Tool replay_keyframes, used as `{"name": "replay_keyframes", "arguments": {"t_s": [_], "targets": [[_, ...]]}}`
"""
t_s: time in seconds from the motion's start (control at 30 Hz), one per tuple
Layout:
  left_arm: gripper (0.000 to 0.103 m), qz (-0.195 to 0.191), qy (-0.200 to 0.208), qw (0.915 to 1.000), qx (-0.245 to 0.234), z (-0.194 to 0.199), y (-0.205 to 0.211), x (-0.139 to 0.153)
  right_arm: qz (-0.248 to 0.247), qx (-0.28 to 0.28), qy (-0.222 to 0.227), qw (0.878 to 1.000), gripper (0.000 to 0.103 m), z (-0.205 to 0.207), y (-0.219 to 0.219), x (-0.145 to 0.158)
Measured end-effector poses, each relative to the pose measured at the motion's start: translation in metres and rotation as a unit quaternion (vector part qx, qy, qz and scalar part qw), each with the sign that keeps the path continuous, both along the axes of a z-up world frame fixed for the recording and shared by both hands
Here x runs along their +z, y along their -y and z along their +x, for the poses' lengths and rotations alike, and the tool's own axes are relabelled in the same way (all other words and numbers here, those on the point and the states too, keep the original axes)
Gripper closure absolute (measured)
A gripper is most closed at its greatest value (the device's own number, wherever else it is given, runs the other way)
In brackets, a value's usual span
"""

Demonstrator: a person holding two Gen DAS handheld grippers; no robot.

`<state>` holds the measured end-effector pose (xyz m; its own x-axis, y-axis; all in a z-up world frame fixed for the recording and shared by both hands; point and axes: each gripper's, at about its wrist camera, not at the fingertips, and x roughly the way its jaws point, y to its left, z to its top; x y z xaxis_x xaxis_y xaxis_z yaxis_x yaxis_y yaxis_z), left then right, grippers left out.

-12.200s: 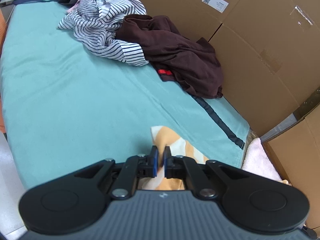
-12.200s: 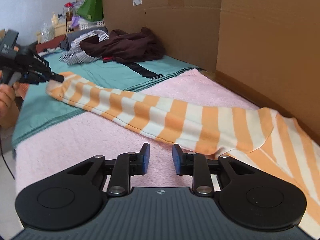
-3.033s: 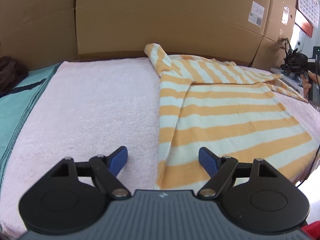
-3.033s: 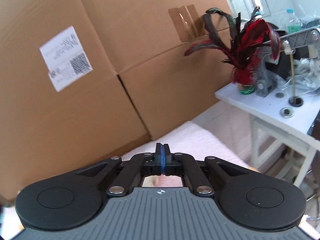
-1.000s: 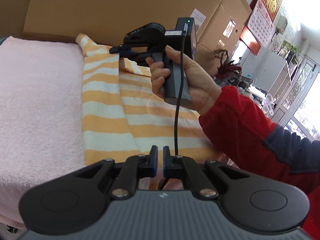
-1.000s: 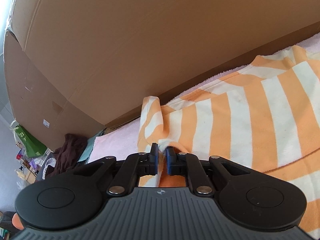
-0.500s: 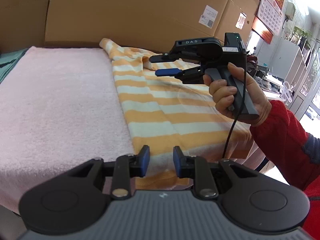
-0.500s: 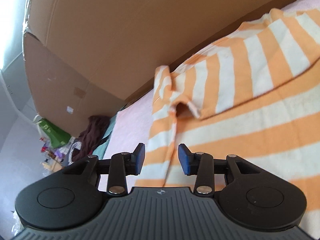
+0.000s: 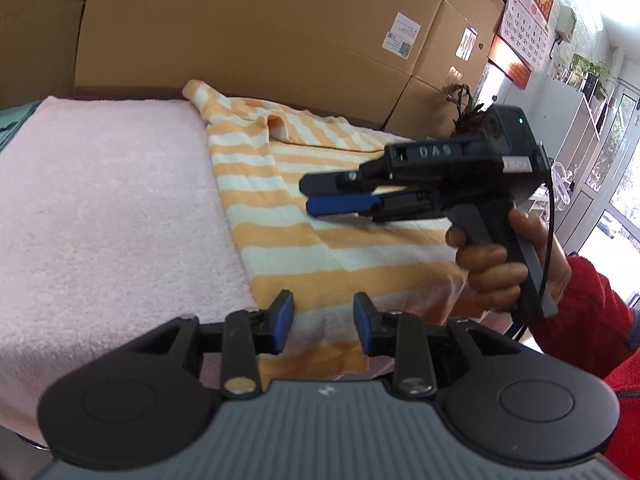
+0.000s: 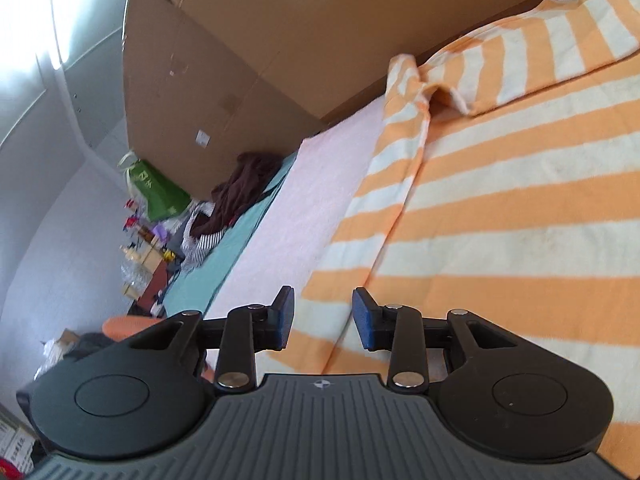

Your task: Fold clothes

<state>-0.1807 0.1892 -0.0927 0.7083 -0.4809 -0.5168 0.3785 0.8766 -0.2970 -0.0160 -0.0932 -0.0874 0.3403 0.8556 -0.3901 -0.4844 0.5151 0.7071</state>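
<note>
Only left view shows right gripper (image 9: 324, 196) over shirt (image 9: 280, 216).

Striped shirt (image 9: 280, 216) lies on pink towel (image 9: 104, 208) — right gripper (image 9: 320, 196) above it.

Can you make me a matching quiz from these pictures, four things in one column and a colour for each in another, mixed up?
Things:
1. shirt
2. towel
3. boxes
4. sleeve

Colours:
A. brown
B. red
C. orange and white stripes
D. pale pink

Pairs: 1-C, 2-D, 3-A, 4-B
</note>
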Motion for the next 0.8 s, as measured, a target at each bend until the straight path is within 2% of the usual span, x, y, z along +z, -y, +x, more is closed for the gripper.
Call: {"name": "replay_keyframes", "arguments": {"t_s": [0.03, 0.07, 0.1, 0.17, 0.2, 0.23, 0.27, 0.3, 0.33, 0.4, 0.47, 0.53, 0.57, 0.6, 0.67, 0.73, 0.8], "targets": [[0.069, 0.004, 0.0, 1.0, -0.008, 0.0, 0.002, 0.001, -0.005, -0.012, 0.002, 1.0, 0.082, -0.001, 0.002, 0.0], [0.069, 0.004, -0.002, 0.9999, -0.014, 0.0, 0.003, 0.003, -0.009, -0.023, 0.005, 1.0, 0.094, -0.003, 0.005, -0.001], [0.069, -0.002, 0.0, 0.9999, -0.014, 0.001, 0.002, 0.006, -0.014, -0.035, 0.007, 0.999, 0.096, -0.004, 0.007, -0.001], [0.065, -0.011, 0.009, 0.9999, -0.007, 0.006, -0.001, 0.011, -0.006, -0.056, 0.007, 0.998, 0.088, -0.006, 0.012, 0.0], [0.055, -0.01, 0.016, 0.9998, 0.0, 0.01, -0.001, 0.013, 0.003, -0.049, 0.013, 0.999, 0.088, -0.006, 0.01, 0.002], [0.051, -0.003, 0.019, 0.9998, 0.008, 0.014, -0.001, 0.013, 0.005, -0.035, 0.015, 0.999, 0.087, -0.005, 0.004, 0.004], [0.051, 0.005, 0.014, 0.9998, 0.012, 0.019, 0.0, 0.01, 0.005, -0.024, 0.012, 1.0, 0.081, -0.005, -0.004, 0.003], [0.052, 0.008, 0.012, 0.9998, 0.01, 0.021, 0.002, 0.008, 0.005, -0.013, 0.009, 1.0, 0.079, -0.005, -0.011, 0.002], [0.054, 0.011, 0.011, 0.9999, 0.007, 0.021, 0.003, 0.007, 0.003, -0.001, 0.007, 1.0, 0.079, -0.005, -0.019, -0.001], [0.054, 0.017, 0.008, 0.9998, 0.001, 0.022, 0.005, 0.004, -0.014, -0.006, 0.017, 1.0, 0.092, -0.005, -0.024, -0.005], [0.054, 0.027, 0.017, 0.9995, -0.005, 0.021, 0.007, 0.009, -0.021, -0.016, 0.017, 1.0, 0.097, -0.001, -0.02, -0.005], [0.051, 0.033, 0.031, 0.999, -0.003, 0.029, 0.008, 0.013, -0.025, -0.03, 0.012, 0.999, 0.092, 0.007, -0.018, 0.002], [0.048, 0.033, 0.036, 0.9988, 0.001, 0.035, 0.008, 0.014, -0.034, -0.038, 0.026, 0.998, 0.081, 0.011, -0.021, 0.009], [0.043, 0.033, 0.04, 0.9986, 0.004, 0.041, 0.009, 0.015, -0.046, -0.046, 0.041, 0.997, 0.079, 0.016, -0.025, 0.015], [0.043, 0.031, 0.028, 0.9991, 0.01, 0.056, 0.012, 0.01, -0.065, -0.072, 0.053, 0.994, 0.076, 0.039, -0.035, 0.024], [0.043, 0.029, 0.018, 0.9993, 0.013, 0.064, 0.014, 0.003, -0.072, -0.082, 0.033, 0.993, 0.072, 0.069, -0.045, 0.023], [0.039, 0.033, 0.025, 0.9991, 0.013, 0.063, 0.017, 0.003, -0.046, -0.078, 0.012, 0.996, 0.073, 0.097, -0.049, 0.017]]}}
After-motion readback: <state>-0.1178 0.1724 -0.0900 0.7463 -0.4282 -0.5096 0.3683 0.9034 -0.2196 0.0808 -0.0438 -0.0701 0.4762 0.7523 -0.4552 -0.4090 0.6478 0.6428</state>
